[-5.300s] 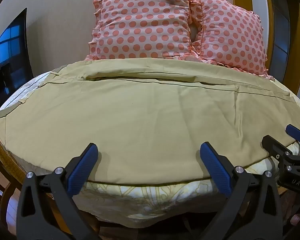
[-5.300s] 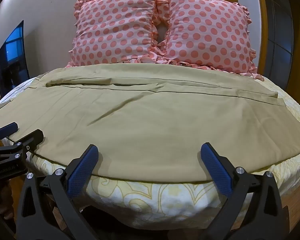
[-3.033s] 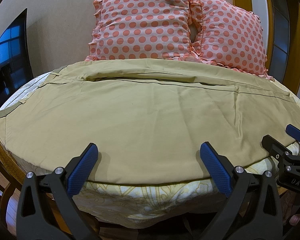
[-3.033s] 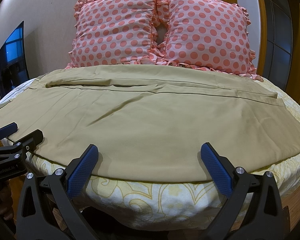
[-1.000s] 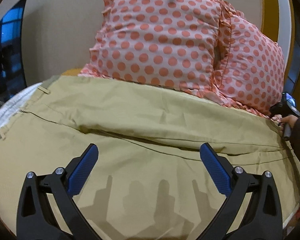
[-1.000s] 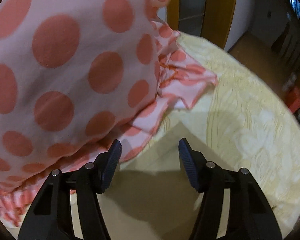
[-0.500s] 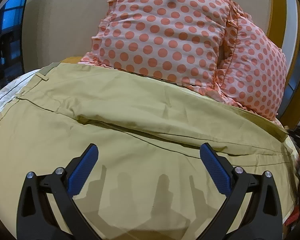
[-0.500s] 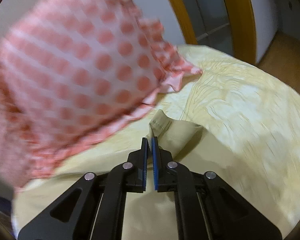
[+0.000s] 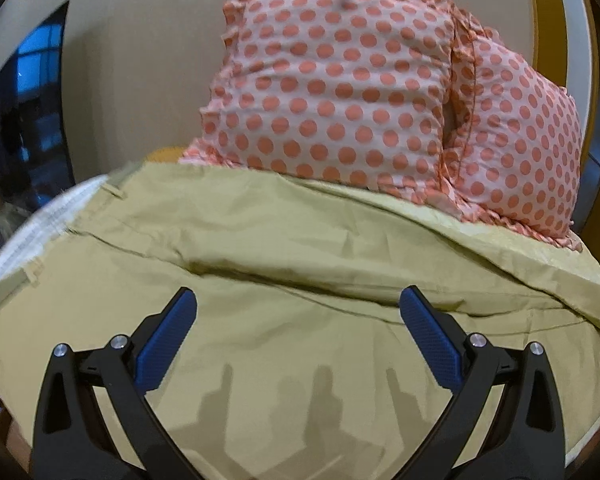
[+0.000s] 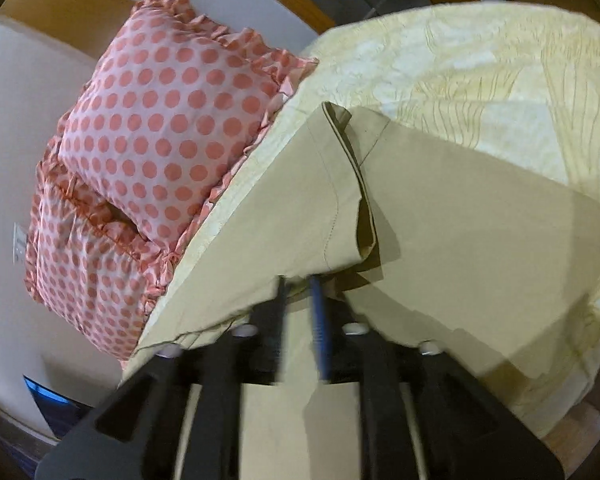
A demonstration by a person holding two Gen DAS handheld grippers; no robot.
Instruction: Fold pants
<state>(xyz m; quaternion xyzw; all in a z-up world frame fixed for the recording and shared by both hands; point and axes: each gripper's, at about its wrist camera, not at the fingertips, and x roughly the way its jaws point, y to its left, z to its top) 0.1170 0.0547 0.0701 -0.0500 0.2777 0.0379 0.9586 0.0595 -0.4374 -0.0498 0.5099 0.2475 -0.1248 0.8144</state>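
Khaki pants lie spread flat across the bed, waistband with belt loops at the left. My left gripper is open and empty, hovering over the middle of the pants. My right gripper is shut on the hem end of the far pant leg and holds it lifted off the bed, folded back over the other leg. The blue pads are nearly together with cloth between them.
Two pink polka-dot pillows stand against the wall behind the pants; they also show in the right wrist view. The yellow patterned bedsheet lies under the pants. A dark window is at the left.
My right gripper closed on the pant leg's hem near the pillows and has lifted and pulled it back over the pants. My left gripper moved forward over the pants and stays open.
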